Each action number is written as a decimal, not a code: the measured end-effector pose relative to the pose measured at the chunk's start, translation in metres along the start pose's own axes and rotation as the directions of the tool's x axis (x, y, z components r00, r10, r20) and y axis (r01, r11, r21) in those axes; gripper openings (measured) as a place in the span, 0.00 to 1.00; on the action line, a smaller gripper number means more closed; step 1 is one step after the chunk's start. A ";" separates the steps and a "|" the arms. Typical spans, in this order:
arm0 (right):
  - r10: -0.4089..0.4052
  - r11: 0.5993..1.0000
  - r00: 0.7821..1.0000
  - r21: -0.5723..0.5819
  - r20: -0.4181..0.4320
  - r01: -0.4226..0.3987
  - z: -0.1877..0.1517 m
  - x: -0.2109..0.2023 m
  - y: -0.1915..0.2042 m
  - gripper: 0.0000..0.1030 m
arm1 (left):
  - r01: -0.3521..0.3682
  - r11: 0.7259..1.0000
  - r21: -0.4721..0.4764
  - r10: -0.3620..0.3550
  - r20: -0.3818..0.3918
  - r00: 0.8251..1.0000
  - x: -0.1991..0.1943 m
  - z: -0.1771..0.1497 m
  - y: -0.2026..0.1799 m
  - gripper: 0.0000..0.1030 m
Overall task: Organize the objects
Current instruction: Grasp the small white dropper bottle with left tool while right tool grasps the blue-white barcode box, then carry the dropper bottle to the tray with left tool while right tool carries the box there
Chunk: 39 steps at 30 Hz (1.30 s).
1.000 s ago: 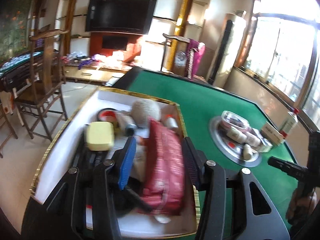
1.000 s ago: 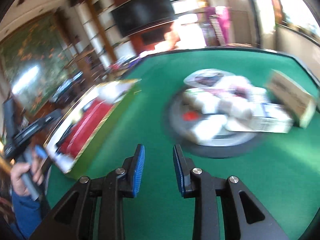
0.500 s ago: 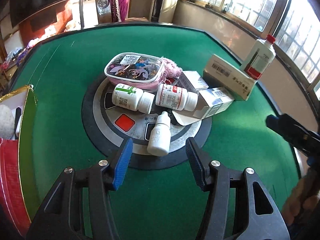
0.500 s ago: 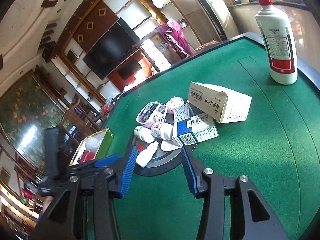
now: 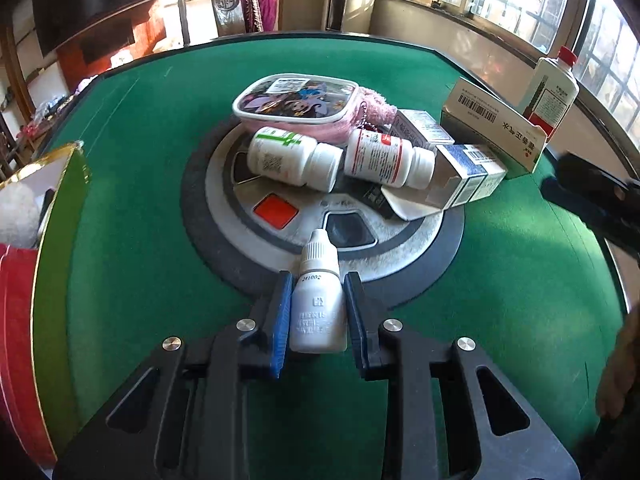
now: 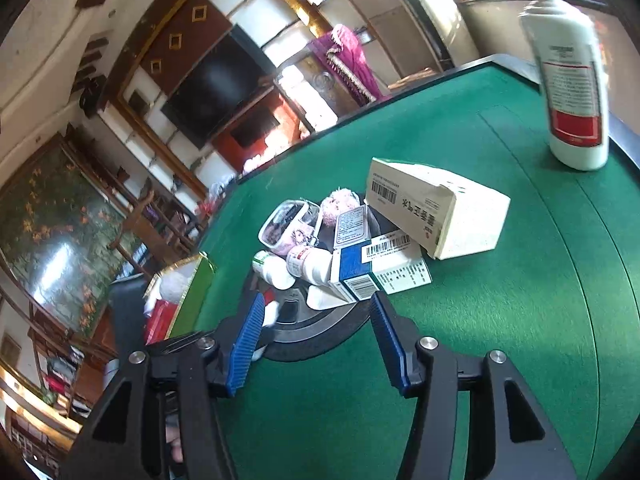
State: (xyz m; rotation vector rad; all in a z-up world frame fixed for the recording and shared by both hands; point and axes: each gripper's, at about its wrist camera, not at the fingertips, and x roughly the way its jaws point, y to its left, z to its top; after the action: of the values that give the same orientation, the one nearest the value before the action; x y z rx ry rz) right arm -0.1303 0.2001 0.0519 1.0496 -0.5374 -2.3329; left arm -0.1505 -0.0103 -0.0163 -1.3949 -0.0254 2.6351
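A small white dropper bottle (image 5: 318, 304) lies at the near rim of the table's round centre panel (image 5: 216, 216). My left gripper (image 5: 318, 284) is closing on it, and both blue pads touch its sides. Behind it lie two white pill bottles (image 5: 294, 158) (image 5: 388, 160), a pink cartoon pouch (image 5: 296, 100) and a blue-and-white carton (image 5: 468, 176). My right gripper (image 6: 316, 304) hovers in front of the same pile (image 6: 348, 268) with its jaws opening and nothing between them. In the right wrist view the dropper bottle (image 6: 272, 312) peeks out beside my left finger pad.
A gold-rimmed box (image 5: 60, 208) with red and white items sits at the left table edge. A long white carton (image 5: 496, 124) and a tall white bottle with a red cap (image 5: 550, 92) stand at the far right. Green felt (image 5: 520, 280) surrounds the centre panel.
My left gripper swung from over the gold-rimmed box to the table centre, dropped over the dropper bottle and closed around it. My right gripper's jaws spread wider and it turned toward the pile.
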 end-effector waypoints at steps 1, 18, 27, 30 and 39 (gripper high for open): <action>-0.017 1.000 1.000 -0.016 -0.007 0.017 0.005 0.006 0.000 0.54 | 0.003 1.000 -0.008 -0.003 0.005 1.000 -0.004 -0.005 0.004 0.24; -0.068 0.986 0.960 -0.166 -0.273 0.022 0.034 0.082 -0.013 0.55 | 0.021 0.999 -0.027 -0.020 0.018 1.000 -0.010 -0.021 0.020 0.24; -0.195 0.893 0.917 -0.450 -0.347 0.020 -0.019 0.070 0.030 0.55 | 0.027 0.999 -0.027 -0.026 0.017 1.000 -0.012 -0.021 0.022 0.24; -0.267 0.850 0.916 -0.522 -0.301 0.077 -0.033 0.071 0.032 0.51 | 0.029 0.999 -0.020 -0.029 0.018 0.999 -0.009 -0.018 0.022 0.24; -0.205 0.879 0.953 -0.470 -0.222 0.079 -0.039 0.048 0.059 0.33 | 0.077 0.996 -0.055 -0.071 0.102 0.992 -0.029 -0.015 0.027 0.24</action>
State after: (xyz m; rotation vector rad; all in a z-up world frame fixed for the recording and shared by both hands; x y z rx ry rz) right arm -0.1098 0.1190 0.0325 1.1680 0.1984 -2.2284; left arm -0.1262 -0.0421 -0.0036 -1.2527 -0.1647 2.6598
